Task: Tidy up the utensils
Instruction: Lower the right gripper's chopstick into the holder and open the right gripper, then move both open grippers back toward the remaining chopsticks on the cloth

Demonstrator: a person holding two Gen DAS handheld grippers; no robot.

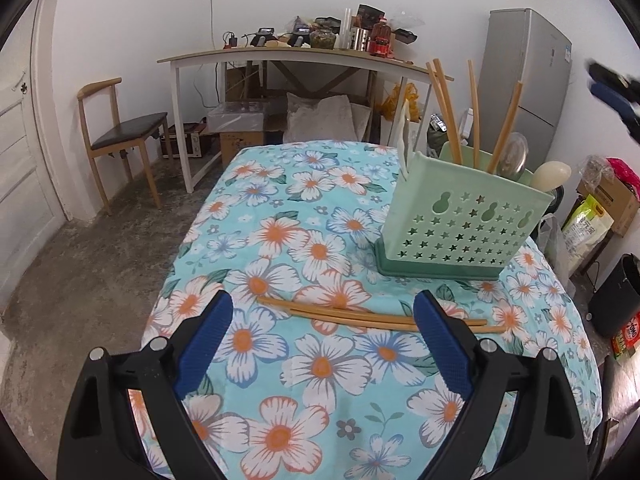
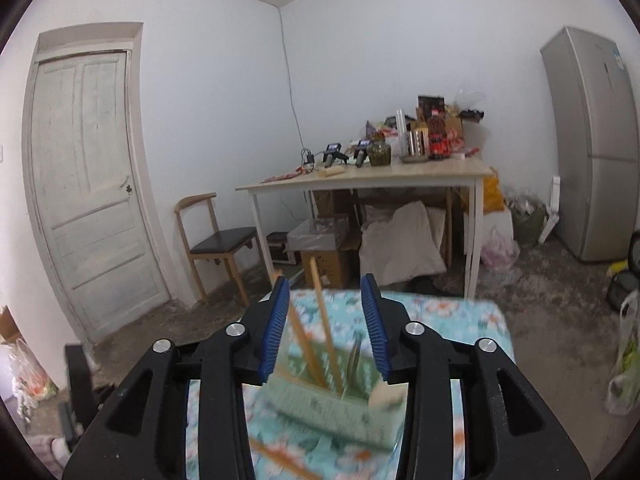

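on floral cloth (image 1: 320, 364), 2 chopsticks (image 1: 360, 315) by unlabelled green holder (image 1: 460, 220).

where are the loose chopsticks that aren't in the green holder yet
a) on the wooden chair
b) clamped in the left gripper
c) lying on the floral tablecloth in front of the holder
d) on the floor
c: the loose chopsticks lie flat on the floral tablecloth before the green holder.

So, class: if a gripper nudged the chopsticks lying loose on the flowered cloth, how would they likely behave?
The chopsticks look thin, straight and wooden: probably stiff and light. Being slender, they would likely roll or slide apart on the tablecloth, though the soft fabric may slow them.
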